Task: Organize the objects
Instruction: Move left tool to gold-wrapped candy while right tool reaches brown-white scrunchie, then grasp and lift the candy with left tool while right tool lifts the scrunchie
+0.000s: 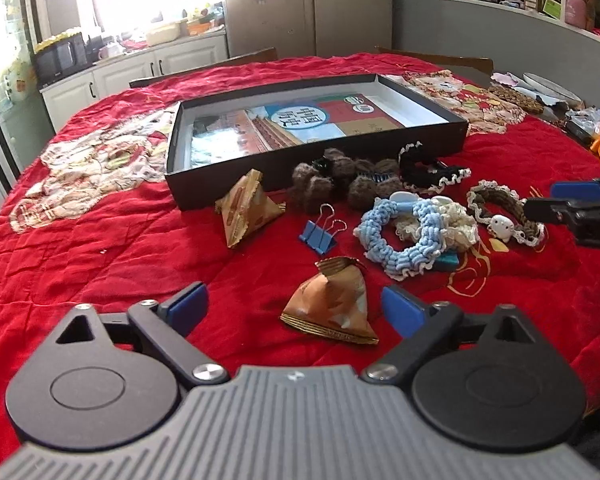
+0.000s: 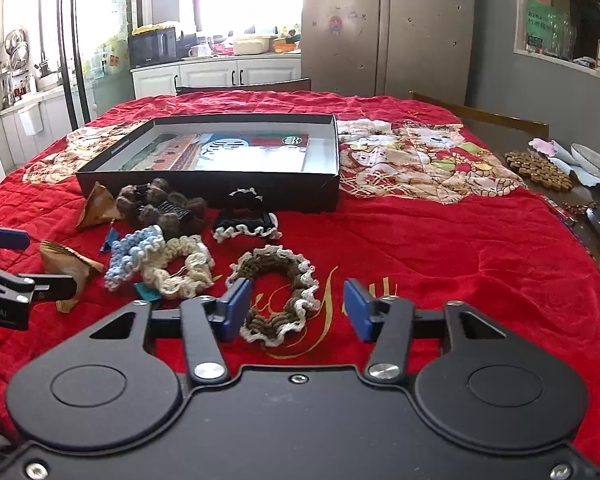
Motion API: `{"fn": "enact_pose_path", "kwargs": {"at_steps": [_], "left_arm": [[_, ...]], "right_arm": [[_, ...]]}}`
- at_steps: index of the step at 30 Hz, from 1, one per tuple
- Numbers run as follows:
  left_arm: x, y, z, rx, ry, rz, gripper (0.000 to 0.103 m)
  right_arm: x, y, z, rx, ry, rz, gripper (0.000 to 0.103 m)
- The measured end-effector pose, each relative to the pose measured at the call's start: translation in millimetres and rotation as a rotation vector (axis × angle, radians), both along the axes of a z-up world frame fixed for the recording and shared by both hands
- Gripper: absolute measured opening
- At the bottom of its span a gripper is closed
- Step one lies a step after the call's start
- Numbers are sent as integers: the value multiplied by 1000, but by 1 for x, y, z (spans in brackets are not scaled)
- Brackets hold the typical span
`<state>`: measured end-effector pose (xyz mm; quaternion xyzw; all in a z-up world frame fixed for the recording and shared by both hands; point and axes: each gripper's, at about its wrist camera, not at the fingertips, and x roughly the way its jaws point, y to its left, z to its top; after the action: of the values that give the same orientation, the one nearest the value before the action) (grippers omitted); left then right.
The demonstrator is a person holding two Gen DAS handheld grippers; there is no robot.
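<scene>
kitchen-dining room, fridge and white cabinets in the background. a table is covered by a red quilted cloth (image 2: pixel 440 248) with cat patchwork panels. a shallow black box (image 2: pixel 204 184) is placed toward the far middle of the table, printed sheet seen inside it.

clutter is spread on the cloth along the box's near wall:
- brown fuzzy hair clip (image 2: pixel 160 208) and black scrunchie with white trim (image 2: pixel 246 226) just beside the near wall
- blue scrunchie (image 1: pixel 400 236) and cream scrunchie (image 2: pixel 184 266) touching each other, nearer the front edge
- blue binder clip (image 1: pixel 320 232) between the two foil packets
- one triangular foil packet (image 1: pixel 246 210) close to the box's near-left corner
- second triangular foil packet (image 1: pixel 332 308) closer to the front edge

left gripper (image 1: pixel 296 308): jaws spread wide, second packet seen between the blue pads (image 1: pixel 190 304), closer to the right-hand one. no contact visible, nothing held.

right gripper (image 2: pixel 296 310): jaws partly apart, nothing clamped. olive-brown scrunchie with white trim (image 2: pixel 276 300) lies on the cloth between the pads (image 2: pixel 236 308), its near-left part just beside or touching the left-hand pad; contact cannot be settled. the right-hand pad is clear of it.

each gripper is seen at the edge of the other's view. at the right edge of the table, past the cloth, a brown beaded mat (image 2: pixel 538 170) and a plate are seen.
</scene>
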<state>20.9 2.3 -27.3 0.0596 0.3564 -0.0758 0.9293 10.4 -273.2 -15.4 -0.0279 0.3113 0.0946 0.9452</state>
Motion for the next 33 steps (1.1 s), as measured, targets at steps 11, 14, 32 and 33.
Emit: {"fn": "enact_pose_path", "kwargs": {"at_steps": [11,14,32,33], "left_arm": [[8,1,-10,-22,22,-27,69],[10,2,-11,-44,31,-34,57],[13,9,-6,-78,31,-34,45],[13,10,-4,-77,28,-33,45]], "right_arm": [[23,3,-22,-16,68,32,26],[23,5,-23,-22,65,37,21],[25,4,-11,-62,10,33,9],[24,2,-6,-57,-3,34,9]]}}
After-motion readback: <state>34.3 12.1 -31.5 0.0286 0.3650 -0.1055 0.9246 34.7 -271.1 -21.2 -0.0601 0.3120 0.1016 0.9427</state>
